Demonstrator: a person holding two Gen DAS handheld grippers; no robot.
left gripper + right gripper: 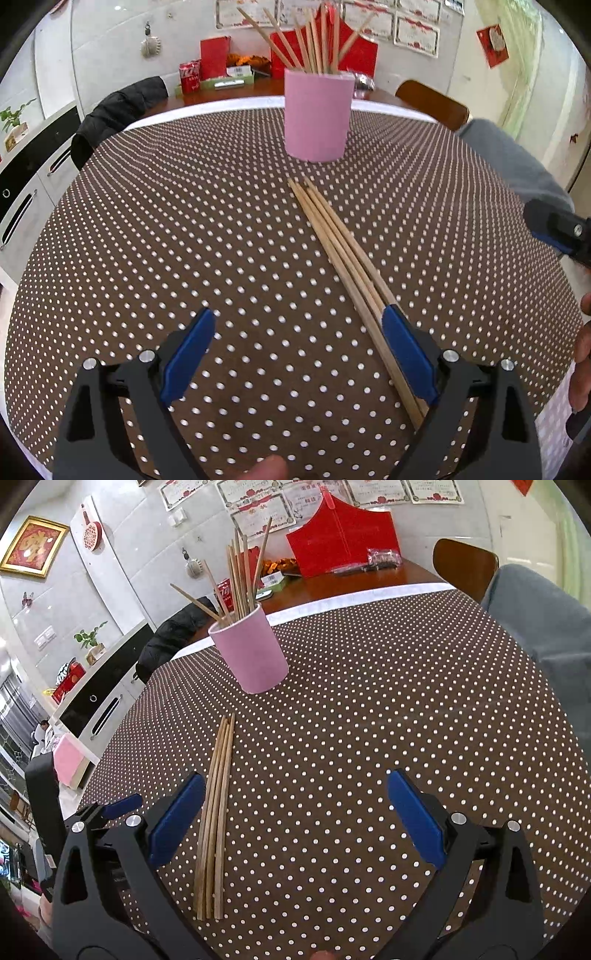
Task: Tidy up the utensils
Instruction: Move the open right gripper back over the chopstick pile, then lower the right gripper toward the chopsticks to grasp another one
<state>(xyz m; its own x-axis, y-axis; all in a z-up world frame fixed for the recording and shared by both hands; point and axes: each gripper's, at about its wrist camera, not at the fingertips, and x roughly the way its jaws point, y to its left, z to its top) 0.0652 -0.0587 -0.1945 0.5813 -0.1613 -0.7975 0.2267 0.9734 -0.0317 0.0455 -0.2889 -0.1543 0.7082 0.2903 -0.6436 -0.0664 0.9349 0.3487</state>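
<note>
A pink cup (317, 115) stands upright on the dotted tablecloth and holds several wooden chopsticks (314, 40). It also shows in the right wrist view (250, 653). A bundle of several loose chopsticks (343, 258) lies flat on the cloth in front of the cup; it also shows in the right wrist view (216, 805). My left gripper (299, 354) is open and empty, its right finger (406, 354) over the bundle's near end. My right gripper (295, 819) is open and empty, its left finger (177, 819) just beside the bundle.
The brown dotted tablecloth (184, 229) covers a round table. Behind it stand chairs (432, 101), a dark jacket (118, 110), a red folder (343, 539) and a soda can (189, 75). The right gripper's body (557, 229) shows at the right edge.
</note>
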